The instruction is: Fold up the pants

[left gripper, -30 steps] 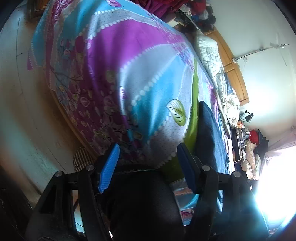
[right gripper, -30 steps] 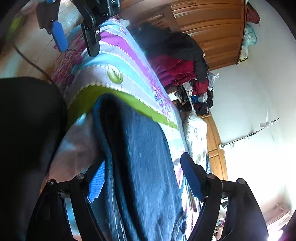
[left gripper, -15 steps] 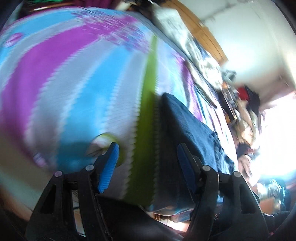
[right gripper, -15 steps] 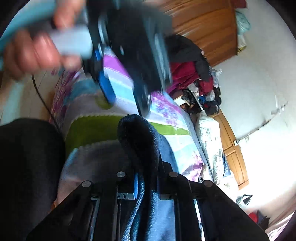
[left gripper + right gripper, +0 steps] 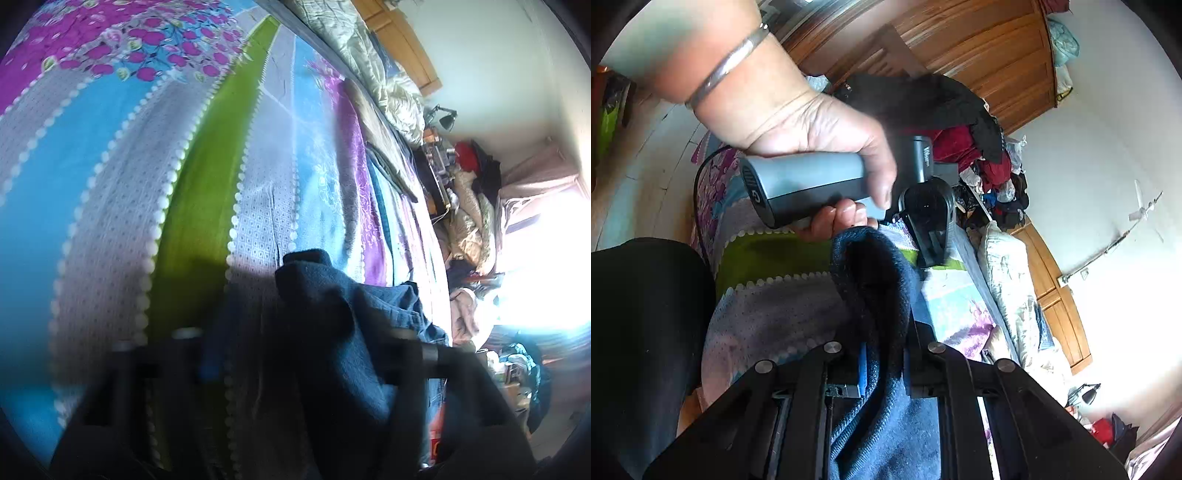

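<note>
Dark blue pants lie on a striped, flowered bedspread. In the right wrist view a folded end of the pants rises in a hump, and my right gripper is shut on it, blue pads pressed against the cloth. A hand holds my left gripper just past that hump, low over the bedspread. In the left wrist view my left gripper is blurred. Its fingers stand wide apart with the pants' end between them.
A heap of dark and red clothes lies at the far end of the bed, before a wooden wardrobe. A pale quilt lines the wall side. A cluttered desk and a bright window are beyond. A dark-clothed leg is at my left.
My right gripper went from open around the pants to shut on them and has lifted the end. My left gripper swung across the bedspread to that same end.
</note>
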